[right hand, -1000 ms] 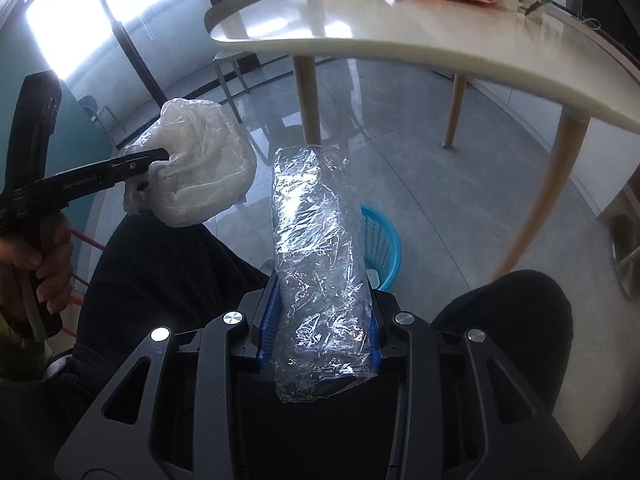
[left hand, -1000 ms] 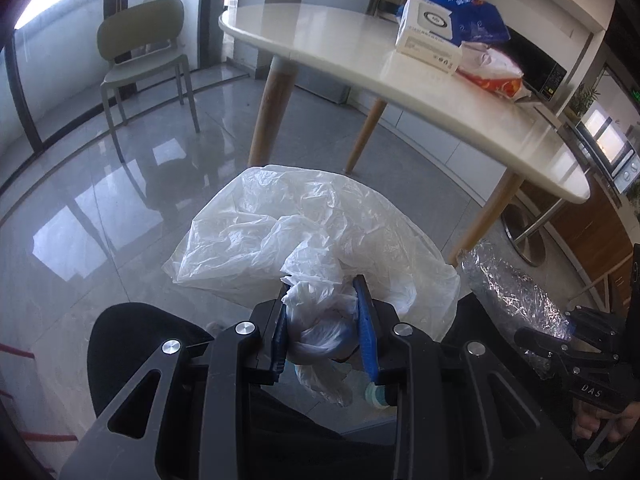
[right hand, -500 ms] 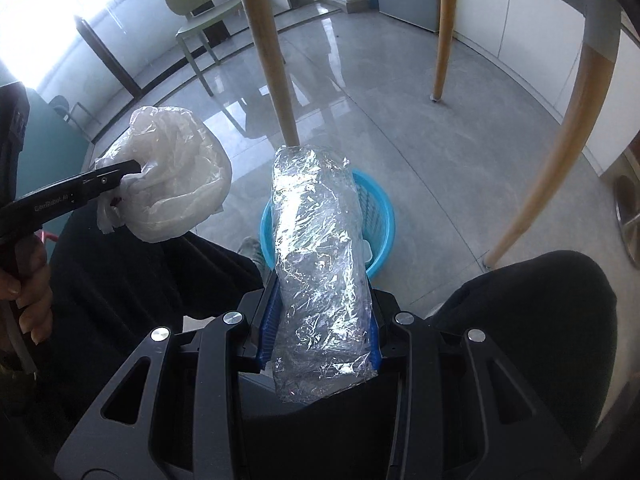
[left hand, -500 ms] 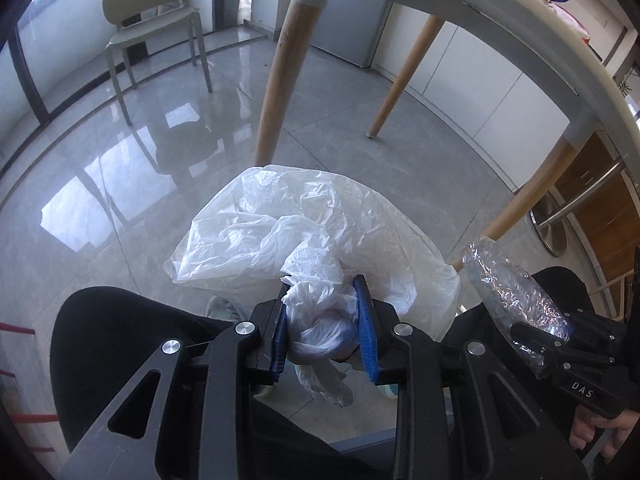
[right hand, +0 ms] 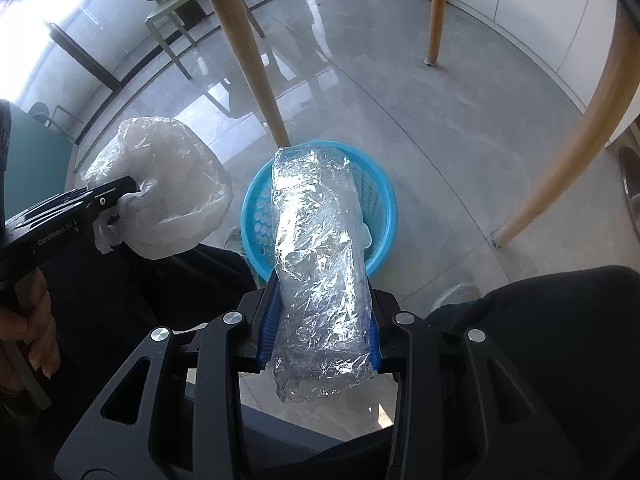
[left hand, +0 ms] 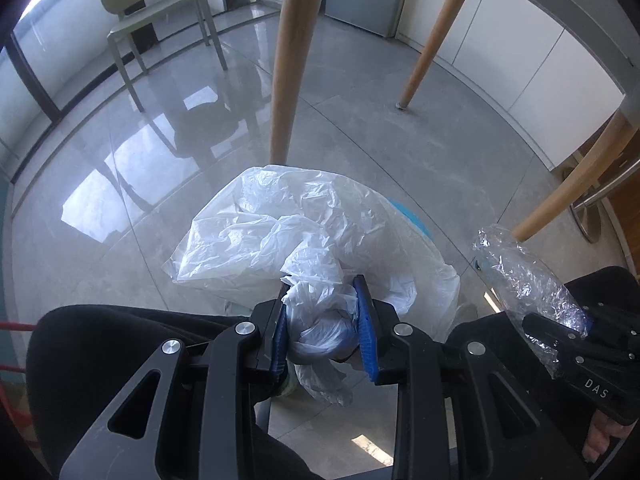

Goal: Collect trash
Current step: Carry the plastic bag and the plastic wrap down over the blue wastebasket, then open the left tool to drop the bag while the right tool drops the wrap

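My left gripper (left hand: 323, 320) is shut on the bunched neck of a crumpled white plastic bag (left hand: 288, 236), which balloons out ahead of the blue pads. The same bag (right hand: 168, 192) hangs at the left of the right wrist view, just left of a blue perforated basket (right hand: 380, 196) on the floor. My right gripper (right hand: 320, 320) is shut on a crinkled clear plastic wrapper (right hand: 316, 248) that stands up over the basket's opening. That wrapper (left hand: 524, 272) also shows at the right of the left wrist view. The white bag hides most of the basket (left hand: 412, 216) there.
Wooden table legs (right hand: 244, 52) stand close behind and to the right (right hand: 568, 164) of the basket on a glossy grey tiled floor. A pale green chair (left hand: 156, 8) stands by the windows. The person's dark trouser legs (right hand: 540, 320) flank the basket. A hand (right hand: 28, 320) grips the left tool.
Both grippers have sunk and tipped downward with their loads. The tabletop has left the views, and the blue basket now sits right under the wrapper.
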Available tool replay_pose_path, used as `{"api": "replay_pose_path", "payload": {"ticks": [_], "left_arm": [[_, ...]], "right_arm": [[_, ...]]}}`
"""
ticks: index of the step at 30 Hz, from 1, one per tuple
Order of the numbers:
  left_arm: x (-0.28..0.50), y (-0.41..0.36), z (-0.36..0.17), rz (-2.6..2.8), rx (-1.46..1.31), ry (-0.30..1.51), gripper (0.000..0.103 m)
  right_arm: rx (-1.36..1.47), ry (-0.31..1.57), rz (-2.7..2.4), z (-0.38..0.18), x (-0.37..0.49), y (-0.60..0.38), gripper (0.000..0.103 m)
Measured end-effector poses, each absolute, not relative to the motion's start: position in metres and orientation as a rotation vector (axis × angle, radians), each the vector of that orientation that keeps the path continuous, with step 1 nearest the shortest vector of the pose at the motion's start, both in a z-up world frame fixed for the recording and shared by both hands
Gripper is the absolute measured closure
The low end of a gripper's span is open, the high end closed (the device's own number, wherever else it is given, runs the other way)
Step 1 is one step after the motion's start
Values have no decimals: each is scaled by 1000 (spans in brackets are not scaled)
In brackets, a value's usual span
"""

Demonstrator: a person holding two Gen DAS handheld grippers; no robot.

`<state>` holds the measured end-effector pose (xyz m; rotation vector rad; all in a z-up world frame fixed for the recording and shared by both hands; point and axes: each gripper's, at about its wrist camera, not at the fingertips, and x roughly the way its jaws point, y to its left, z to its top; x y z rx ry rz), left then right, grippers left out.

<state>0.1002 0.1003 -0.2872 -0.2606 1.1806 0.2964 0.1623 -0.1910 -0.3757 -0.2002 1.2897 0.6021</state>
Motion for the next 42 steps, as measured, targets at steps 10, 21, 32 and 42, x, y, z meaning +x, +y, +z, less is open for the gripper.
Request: {"api": "replay_pose_path", "payload": {"ticks": [10,21,32,42], "left_arm": [[131,105,-319,288,-279,1274,75],[166,104,-364,270,-256,1396,75],[184,108,-386,263,-232,1502,75],[198,99,-404,251,-216,1544,74]], "right_arm": [[-204,1366,604,-421,191,-165,70],[-166,1479,589,-470,219,-147,70],[-168,1572,542,-513,245,-138,70],[-151,1636,520,-540,254,-133,69]]}}
